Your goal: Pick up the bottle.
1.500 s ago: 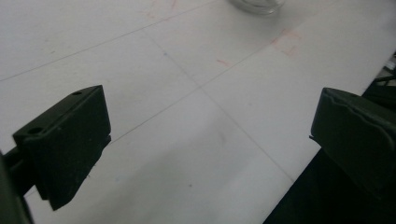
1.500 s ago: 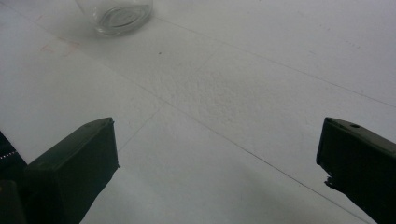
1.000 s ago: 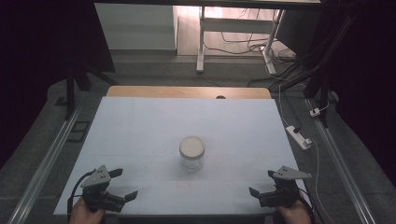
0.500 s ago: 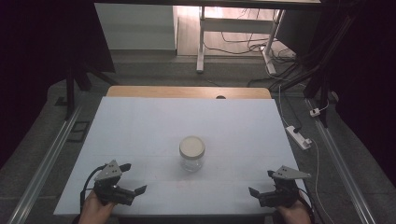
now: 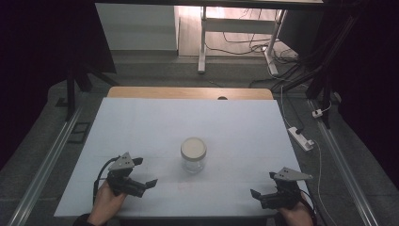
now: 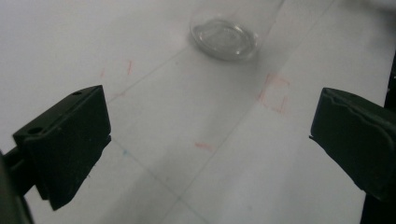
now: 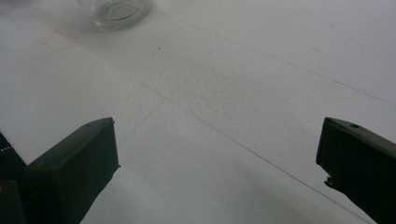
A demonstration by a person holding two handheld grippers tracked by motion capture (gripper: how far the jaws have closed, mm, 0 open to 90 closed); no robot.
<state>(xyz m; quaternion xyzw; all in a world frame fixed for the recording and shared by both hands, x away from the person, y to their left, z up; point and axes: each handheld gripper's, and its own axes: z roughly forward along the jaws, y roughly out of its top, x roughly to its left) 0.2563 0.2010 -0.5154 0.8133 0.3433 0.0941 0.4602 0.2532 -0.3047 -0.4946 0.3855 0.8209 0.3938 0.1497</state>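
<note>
In the high view, I am looking at a white table point(image 5: 141, 122) with one jar point(image 5: 193, 154) standing upright near its middle, a little closer to the near edge. The jar is of clear glass and is wearing a pale lid. My left gripper point(image 5: 145, 173) is hovering near the near-left corner, pointing toward the jar, with its jaws standing wide and holding nothing. My right gripper point(image 5: 262, 184) is waiting near the near-right corner, well apart from the jar, also with wide, empty jaws.

In the left gripper view, I am seeing the glass base of the jar point(image 6: 225, 37) at the top, ahead of the jaws and somewhat between them. Faint red marks point(image 6: 274, 92) are lying on the table between the gripper and the jar. Both black jaws are far apart, so the opening is looking wide enough for the jar body, I think.

In the right gripper view, the jar point(image 7: 115, 11) is showing at the top left, off the line of the jaws, which are also spread wide.

I am judging that the left gripper is making the approach. To do it well, I should be keeping the jaws level and wide, centring the jar between them, and closing on the glass body below the lid, slowly, because smooth glass may be slipping or tipping.
</note>
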